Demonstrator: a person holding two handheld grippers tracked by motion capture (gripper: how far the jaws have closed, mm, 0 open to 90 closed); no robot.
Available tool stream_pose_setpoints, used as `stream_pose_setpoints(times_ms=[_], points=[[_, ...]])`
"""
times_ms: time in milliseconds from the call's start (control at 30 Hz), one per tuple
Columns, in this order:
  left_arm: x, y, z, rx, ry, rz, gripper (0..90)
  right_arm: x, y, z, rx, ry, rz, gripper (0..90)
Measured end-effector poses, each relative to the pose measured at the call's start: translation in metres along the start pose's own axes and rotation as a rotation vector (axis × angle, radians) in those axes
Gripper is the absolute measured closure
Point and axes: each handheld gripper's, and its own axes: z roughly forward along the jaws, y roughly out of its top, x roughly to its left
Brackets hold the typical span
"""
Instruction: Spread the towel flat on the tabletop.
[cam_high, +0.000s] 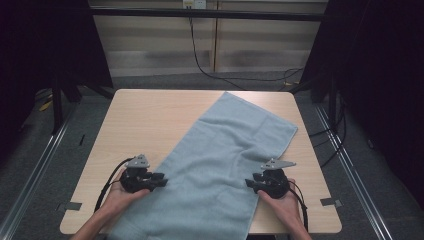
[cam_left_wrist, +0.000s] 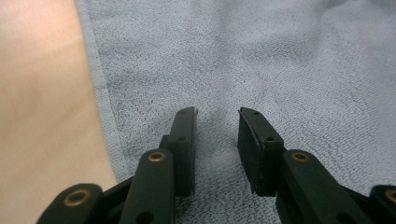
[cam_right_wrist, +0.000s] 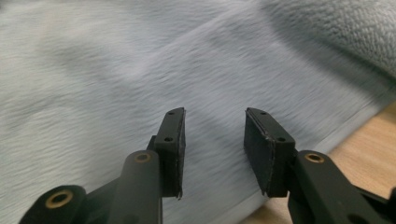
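Observation:
A light blue towel (cam_high: 220, 160) lies spread diagonally across the wooden table (cam_high: 150, 120), from the far right corner down past the near edge. My left gripper (cam_high: 161, 180) sits at the towel's left hem, pointing right, its jaws open over the terry cloth (cam_left_wrist: 261, 60) with nothing between them (cam_left_wrist: 217, 114). My right gripper (cam_high: 248, 183) is at the towel's right hem, pointing left, also open above the cloth (cam_right_wrist: 116, 84), nothing pinched (cam_right_wrist: 215, 114). A hand holds each gripper from below.
Bare table wood lies left of the towel (cam_left_wrist: 42, 93) and at its right edge (cam_right_wrist: 369, 140). A black cable (cam_high: 200, 60) runs over the floor behind the table. Metal rails (cam_high: 35, 165) flank both sides.

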Motion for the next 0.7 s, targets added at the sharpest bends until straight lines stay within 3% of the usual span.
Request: stream_pose_setpoints(times_ms=[200, 400, 500, 567, 700], points=[[-0.023, -0.011, -0.009, 0.025, -0.003, 0.038, 66.5, -0.004, 0.005, 0.004, -0.018, -0.014, 0.007, 57.0], [-0.041, -0.018, -0.011, 0.033, -0.045, 0.06, 61.7, -0.011, 0.014, 0.016, -0.01, -0.03, 0.009, 51.3], [-0.043, -0.008, -0.004, 0.036, -0.066, 0.069, 61.3, -0.01, 0.014, 0.018, -0.013, -0.034, 0.002, 50.1], [-0.038, 0.004, 0.0, 0.005, -0.067, 0.067, 61.4, -0.01, 0.014, 0.018, -0.008, -0.036, -0.002, 49.8], [-0.021, 0.033, 0.015, -0.001, -0.029, 0.067, 62.1, -0.009, 0.014, 0.019, -0.013, -0.036, -0.012, 48.7]])
